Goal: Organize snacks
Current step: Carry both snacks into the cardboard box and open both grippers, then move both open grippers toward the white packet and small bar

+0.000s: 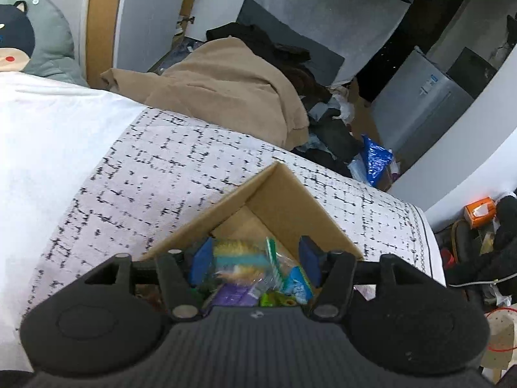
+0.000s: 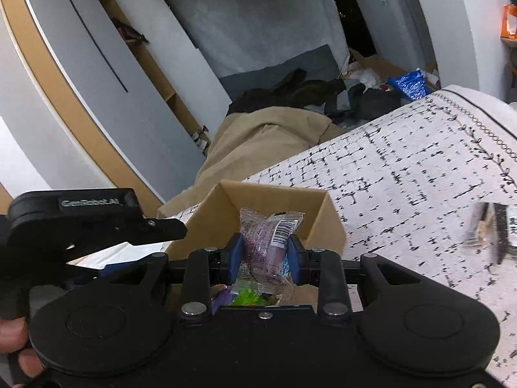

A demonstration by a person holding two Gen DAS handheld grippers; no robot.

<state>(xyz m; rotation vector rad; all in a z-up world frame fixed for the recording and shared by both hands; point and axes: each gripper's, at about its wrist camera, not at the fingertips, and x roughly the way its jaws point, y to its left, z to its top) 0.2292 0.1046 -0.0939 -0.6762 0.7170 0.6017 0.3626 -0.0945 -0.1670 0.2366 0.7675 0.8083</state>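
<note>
An open cardboard box (image 1: pixel 281 200) sits on the patterned bedspread (image 1: pixel 161 161) and holds several snack packets. My left gripper (image 1: pixel 255 258) hovers over the box, open wide. A blurred yellow-and-green packet (image 1: pixel 239 253) lies between its blue pads without being pinched, and purple and green packets (image 1: pixel 232 294) lie below. My right gripper (image 2: pixel 265 255) is shut on a clear purple snack packet (image 2: pixel 268 236) with a barcode label, just above the box (image 2: pixel 206 220). More green and purple packets (image 2: pixel 248 297) show beneath it. The left tool's black housing (image 2: pixel 97 223) is close on the left.
Dark snack packets (image 2: pixel 491 229), blurred, lie on the bedspread (image 2: pixel 404 168) to the right of the box. A tan blanket (image 1: pixel 226 90) and a clothes pile sit beyond the bed. A cat cushion (image 1: pixel 29 42) rests at far left. A hand (image 2: pixel 13 339) grips a tool.
</note>
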